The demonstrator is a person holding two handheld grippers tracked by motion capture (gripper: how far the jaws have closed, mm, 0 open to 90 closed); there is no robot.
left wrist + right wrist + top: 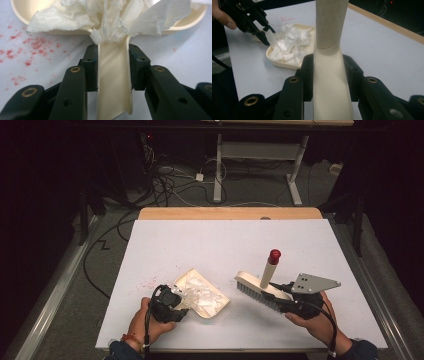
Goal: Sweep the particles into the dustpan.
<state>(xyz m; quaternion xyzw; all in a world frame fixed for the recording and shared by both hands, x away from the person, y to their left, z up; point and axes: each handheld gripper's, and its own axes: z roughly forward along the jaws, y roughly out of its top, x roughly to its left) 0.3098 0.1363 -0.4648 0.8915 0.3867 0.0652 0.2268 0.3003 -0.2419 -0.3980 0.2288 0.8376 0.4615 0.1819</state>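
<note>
A cream dustpan (223,306) lies at the table's front middle, heaped with torn white tissue (200,292). My left gripper (174,301) is shut on the dustpan's handle (113,82), a pad pressing each side, as the left gripper view shows (113,67). The tissue (107,17) spills over the pan's near rim. To the right, my right gripper (280,295) is shut on a cream hand brush (252,290) whose handle (268,270), tipped with a red cap (274,255), points up and away. In the right gripper view the jaws (329,65) clamp the brush handle (329,30), with the dustpan (287,64) beyond.
Red specks (150,282) dot the white table sheet (225,240) left of the dustpan, also in the left gripper view (27,50). The wooden table edge (230,213) lies at the back. Cables and a desk frame (218,170) stand on the floor beyond.
</note>
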